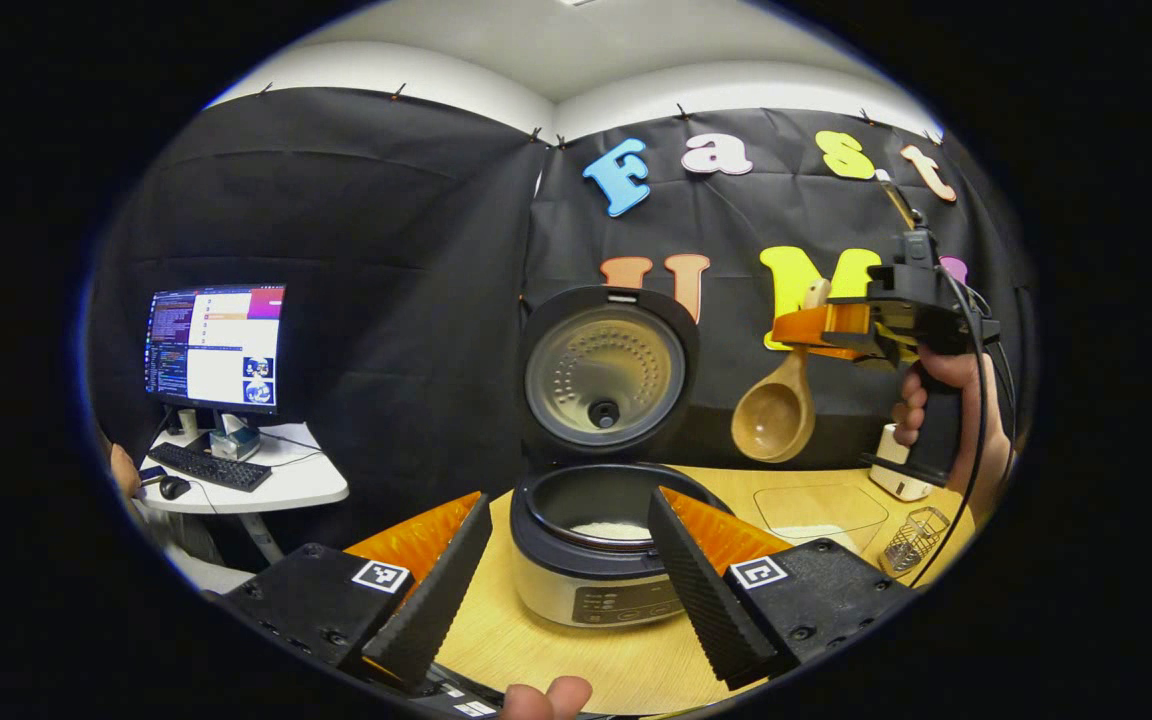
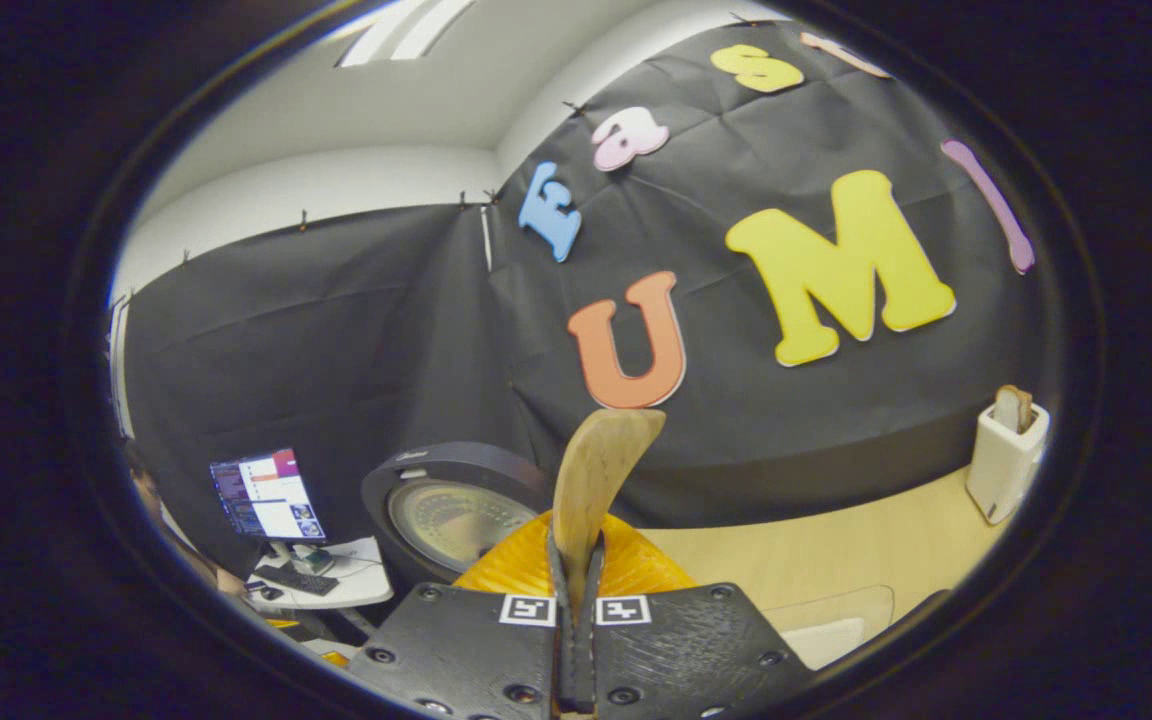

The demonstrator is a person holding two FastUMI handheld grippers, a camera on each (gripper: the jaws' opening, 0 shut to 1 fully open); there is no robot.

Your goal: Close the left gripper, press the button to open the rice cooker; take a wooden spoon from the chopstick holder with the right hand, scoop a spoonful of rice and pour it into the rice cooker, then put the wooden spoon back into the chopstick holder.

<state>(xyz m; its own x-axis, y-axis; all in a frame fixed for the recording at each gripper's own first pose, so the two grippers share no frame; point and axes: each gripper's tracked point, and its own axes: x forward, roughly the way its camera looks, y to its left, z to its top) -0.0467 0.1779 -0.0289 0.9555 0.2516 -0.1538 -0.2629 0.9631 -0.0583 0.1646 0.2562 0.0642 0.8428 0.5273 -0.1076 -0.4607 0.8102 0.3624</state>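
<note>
Left gripper view: the spoon (image 1: 774, 412) is seen hanging bowl-down from the right claw (image 1: 816, 335), well above the table (image 1: 626, 665) and to the right of the cooker (image 1: 591, 545). The handle is pinched high up, near its end, and the bowl looks empty. The left claw (image 1: 566, 570) is held spread, nothing between its fingers, just in front of the cooker.

In the right gripper view the right claw (image 2: 576, 610) is pressed together on the spoon (image 2: 596, 470), whose handle end stands up between the two fingers.

The spoon is judged light, stiff and smooth; wood is not fragile, but a thin handle pinched near its end may swivel under a load of rice, so a firm hold with the flat faces against the pads is advised, and a slow tilt when pouring.

The cooker is open, its lid (image 1: 604, 372) standing upright, and a little white rice (image 1: 611, 530) is seen in the inner pot. A clear tray (image 1: 821, 505) lies on the table to the cooker's right with white rice at its near edge. A white holder (image 1: 898, 470) stands toward the table's far right corner; something wooden is seen sticking out of it (image 2: 1008, 452). A small wire basket (image 1: 914, 538) lies near the right edge; its contents cannot be told.
</note>
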